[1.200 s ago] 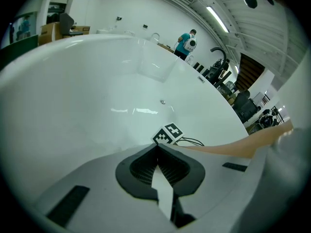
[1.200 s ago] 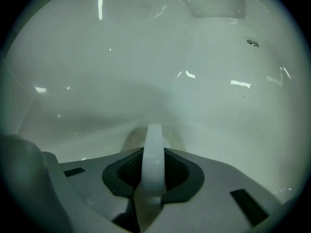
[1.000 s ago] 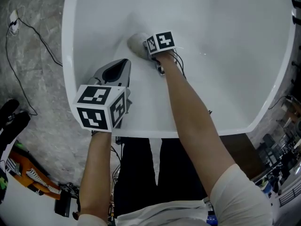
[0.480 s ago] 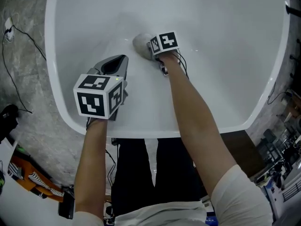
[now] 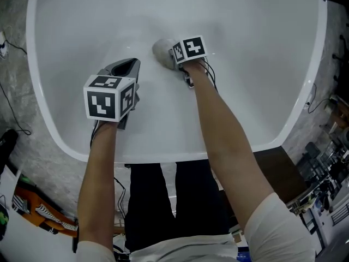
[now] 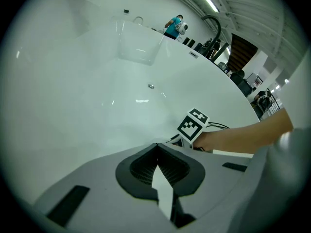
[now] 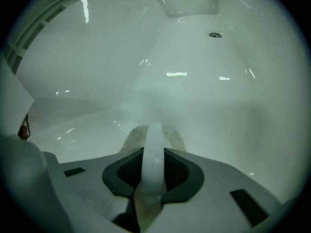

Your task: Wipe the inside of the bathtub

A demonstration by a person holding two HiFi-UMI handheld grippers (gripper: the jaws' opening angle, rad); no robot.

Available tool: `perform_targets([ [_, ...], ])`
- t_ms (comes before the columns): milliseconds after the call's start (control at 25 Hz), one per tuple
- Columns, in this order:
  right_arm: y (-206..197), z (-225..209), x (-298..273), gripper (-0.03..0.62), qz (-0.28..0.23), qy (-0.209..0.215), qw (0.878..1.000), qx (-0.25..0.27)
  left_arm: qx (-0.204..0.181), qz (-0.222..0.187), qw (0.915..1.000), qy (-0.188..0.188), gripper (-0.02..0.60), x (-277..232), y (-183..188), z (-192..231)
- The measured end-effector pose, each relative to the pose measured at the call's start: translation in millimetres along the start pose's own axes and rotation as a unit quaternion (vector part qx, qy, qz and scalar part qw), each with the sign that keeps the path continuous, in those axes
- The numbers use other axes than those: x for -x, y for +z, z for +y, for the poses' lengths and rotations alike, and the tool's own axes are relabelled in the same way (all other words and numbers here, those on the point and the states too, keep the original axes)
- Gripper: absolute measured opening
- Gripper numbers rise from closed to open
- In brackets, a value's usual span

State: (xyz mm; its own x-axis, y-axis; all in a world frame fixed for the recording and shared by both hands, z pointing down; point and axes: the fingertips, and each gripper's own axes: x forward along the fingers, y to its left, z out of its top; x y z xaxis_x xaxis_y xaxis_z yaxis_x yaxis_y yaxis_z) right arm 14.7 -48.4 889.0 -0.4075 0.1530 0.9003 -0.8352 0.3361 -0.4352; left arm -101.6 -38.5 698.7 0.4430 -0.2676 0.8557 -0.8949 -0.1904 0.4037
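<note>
**Now: pad down on the tub floor, right side doing the work**

Head view first. I see the glossy white moulded bathtub (image 5: 256, 64) filling the top of the frame, its rim curving round in front of the person. My right gripper (image 5: 171, 57) reaches down to the tub floor, with a round, dull grey scrubbing pad (image 5: 160, 50) at its tip, resting against the bottom near the middle. My left gripper (image 5: 126, 65) hangs over the near-left slope, apart from the pad and carrying nothing.

Left gripper view next. The left gripper (image 6: 156, 147) has its ribbed black pads pressed together at the tips with nothing between them. Smooth white wall lies beyond, with a small metal drain (image 6: 151, 86) further off.

Right gripper view last. The right gripper (image 7: 154, 150) is pinched onto a smooth white strap (image 7: 154, 136) that arches up off the pad's back. The pad (image 7: 130, 139) shows coarse and fibrous on both sides of it, flat on the bathtub (image 7: 194, 96). The drain (image 7: 215, 34) sits well ahead.

My read on handling: the pad looks light and springy, so it should flatten under pressure and want steady downward force. The strap looks like the right hold, but it is slick and thin and could twist in the jaws. The enamel looks hard and slippery, so I would expect the pad to skate rather than drag.
</note>
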Motion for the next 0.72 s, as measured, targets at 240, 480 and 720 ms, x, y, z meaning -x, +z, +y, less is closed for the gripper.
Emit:
perform_targets([
  [240, -13, -26, 16, 0.094, 0.004, -0.008, 1.0, 0.001, -0.01, 0.016, 0.9998, -0.001, 0.012, -26, 7, -17],
  [480, -27, -54, 30, 0.094, 0.008, -0.019, 1.0, -0.005, -0.027, 0.026, 0.9993, -0.004, 0.012, -52, 11, -32],
  [720, -36, -76, 45, 0.094, 0.014, -0.03, 0.999, -0.001, -0.033, 0.025, 0.9991, -0.01, 0.012, -71, 14, -53],
])
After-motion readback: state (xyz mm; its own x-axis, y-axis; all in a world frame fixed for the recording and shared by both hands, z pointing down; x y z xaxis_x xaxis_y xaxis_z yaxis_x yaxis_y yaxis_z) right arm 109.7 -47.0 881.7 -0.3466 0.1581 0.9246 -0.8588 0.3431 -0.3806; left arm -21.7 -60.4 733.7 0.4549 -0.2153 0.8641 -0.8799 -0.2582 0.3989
